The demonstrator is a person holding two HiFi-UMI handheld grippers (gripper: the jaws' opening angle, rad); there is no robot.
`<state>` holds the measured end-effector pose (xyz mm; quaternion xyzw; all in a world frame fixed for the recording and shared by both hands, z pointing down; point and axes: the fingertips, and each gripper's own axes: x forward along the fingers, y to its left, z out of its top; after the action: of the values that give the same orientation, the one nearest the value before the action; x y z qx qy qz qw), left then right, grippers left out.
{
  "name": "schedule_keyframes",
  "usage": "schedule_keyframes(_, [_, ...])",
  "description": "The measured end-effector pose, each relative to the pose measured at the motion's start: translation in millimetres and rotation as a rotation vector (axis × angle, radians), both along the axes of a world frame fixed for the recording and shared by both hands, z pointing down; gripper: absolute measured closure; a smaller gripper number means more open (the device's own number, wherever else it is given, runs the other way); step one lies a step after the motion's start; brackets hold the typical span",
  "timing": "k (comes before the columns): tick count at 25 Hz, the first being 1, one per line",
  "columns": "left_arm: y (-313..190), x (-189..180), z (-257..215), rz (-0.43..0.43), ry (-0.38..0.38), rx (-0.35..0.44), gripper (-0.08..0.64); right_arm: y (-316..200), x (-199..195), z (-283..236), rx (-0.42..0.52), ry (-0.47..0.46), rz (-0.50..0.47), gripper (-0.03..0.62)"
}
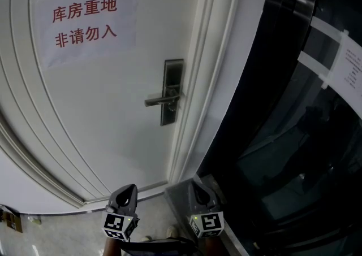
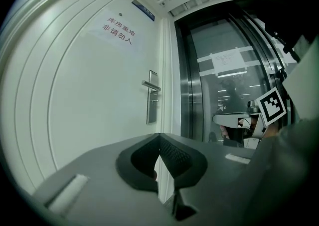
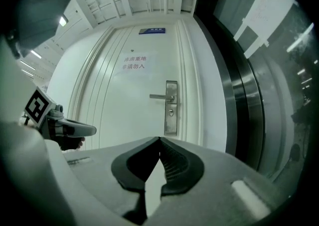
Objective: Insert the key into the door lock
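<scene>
The white door [image 1: 102, 113] carries a steel lock plate [image 1: 171, 92] with a lever handle [image 1: 163, 100] pointing left. In the right gripper view the plate [image 3: 171, 108] shows a small keyhole [image 3: 171, 113] under the handle. My left gripper [image 1: 125, 188] and right gripper [image 1: 196, 184] hang low at the bottom, well short of the door, both pointing toward it. The left gripper [image 2: 159, 136] has its tips together, and so has the right gripper [image 3: 159, 140]. No key shows between either pair of jaws. Each gripper appears in the other's view: the right gripper [image 2: 219, 118] and the left gripper [image 3: 92, 130].
A paper sign with red characters [image 1: 85, 20] is taped to the door. A white door frame [image 1: 226, 79] separates the door from a dark glass wall [image 1: 294, 136] on the right, which bears a taped paper [image 1: 350, 68]. Pale floor tile [image 1: 62, 232] lies below.
</scene>
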<state>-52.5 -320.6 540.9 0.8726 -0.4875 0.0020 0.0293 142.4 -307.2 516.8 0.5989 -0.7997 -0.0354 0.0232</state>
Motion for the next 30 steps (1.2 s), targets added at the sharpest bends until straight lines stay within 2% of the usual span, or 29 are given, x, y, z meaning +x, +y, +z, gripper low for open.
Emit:
schedule_keyframes(14, [5.1,-7.2,-1.9,-0.008,-0.024,0.022,0.558,9.3,-6.6,6.3,-0.005,0.055,0.002,0.592])
schedule_keyframes(30, [7.0,-10.0,-3.2,-0.006,-0.023,0.021,0.558,12.0,-7.6,0.6,0.006,0.046,0.013,0.594])
